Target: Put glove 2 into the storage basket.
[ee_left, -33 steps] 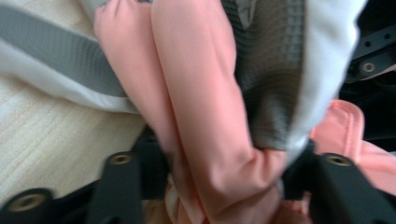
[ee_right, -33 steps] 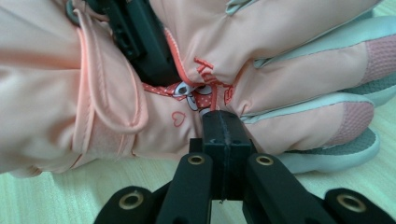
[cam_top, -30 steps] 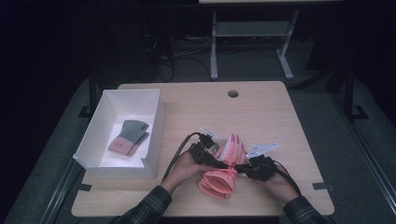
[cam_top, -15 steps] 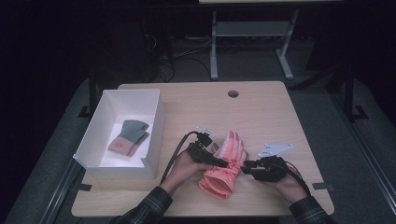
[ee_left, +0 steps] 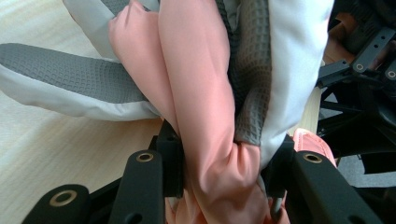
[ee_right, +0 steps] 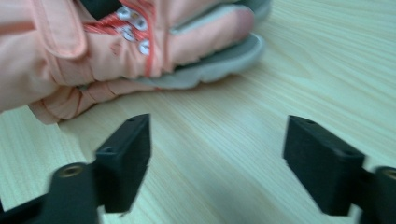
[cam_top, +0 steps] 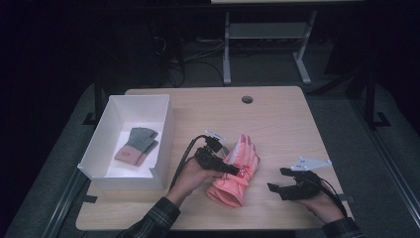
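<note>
Pink glove [cam_top: 236, 168] beside white box [cam_top: 166, 124]

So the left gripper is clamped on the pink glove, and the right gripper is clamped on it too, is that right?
Not quite. The left gripper is clamped on the pink glove, but the right gripper holds nothing: its jaws have just been opening and stand apart over bare table, as the right gripper view shows.
</note>
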Available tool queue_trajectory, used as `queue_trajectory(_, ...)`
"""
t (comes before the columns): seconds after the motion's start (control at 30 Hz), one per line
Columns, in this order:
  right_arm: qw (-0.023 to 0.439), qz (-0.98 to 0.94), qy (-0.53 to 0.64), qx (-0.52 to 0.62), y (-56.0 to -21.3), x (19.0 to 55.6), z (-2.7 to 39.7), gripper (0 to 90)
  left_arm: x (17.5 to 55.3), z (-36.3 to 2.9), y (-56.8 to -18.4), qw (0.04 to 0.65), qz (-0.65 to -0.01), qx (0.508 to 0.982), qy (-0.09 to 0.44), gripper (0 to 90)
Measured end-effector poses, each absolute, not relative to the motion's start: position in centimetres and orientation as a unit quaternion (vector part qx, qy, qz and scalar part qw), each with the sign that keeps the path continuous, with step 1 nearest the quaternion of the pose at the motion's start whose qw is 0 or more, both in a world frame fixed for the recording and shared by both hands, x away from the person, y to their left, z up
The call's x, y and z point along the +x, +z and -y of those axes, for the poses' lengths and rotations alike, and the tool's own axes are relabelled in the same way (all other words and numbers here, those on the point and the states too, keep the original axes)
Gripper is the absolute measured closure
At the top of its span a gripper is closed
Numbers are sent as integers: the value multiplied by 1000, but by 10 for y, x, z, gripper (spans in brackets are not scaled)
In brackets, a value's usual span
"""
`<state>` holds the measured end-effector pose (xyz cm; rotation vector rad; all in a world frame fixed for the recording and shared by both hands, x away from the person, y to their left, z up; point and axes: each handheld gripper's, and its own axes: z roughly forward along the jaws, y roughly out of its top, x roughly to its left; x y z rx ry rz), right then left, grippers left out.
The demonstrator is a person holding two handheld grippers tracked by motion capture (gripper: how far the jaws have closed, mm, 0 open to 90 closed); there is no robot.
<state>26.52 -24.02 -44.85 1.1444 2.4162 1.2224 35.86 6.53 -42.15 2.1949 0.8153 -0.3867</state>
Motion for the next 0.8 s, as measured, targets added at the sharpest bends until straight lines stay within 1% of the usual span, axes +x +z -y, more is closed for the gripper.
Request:
queue_trajectory(0.13,124,-809,410,404,-455,261,247,124,358,-71,-408,377,-321,858,-139,602)
queue_trajectory(0.4,141,-804,407,410,-459,260,251,119,357,-83,-379,382,-315,860,-125,598)
queue_trajectory(0.47,150,-804,401,413,-461,260,251,98,358,-87,-372,383,-315,860,-122,597)
queue_trajectory(0.7,155,-800,400,419,-461,261,252,95,358,-102,-346,383,-313,862,-108,596)
queue_trajectory(0.8,152,-800,398,422,-462,261,251,95,359,-110,-334,387,-314,860,-110,594)
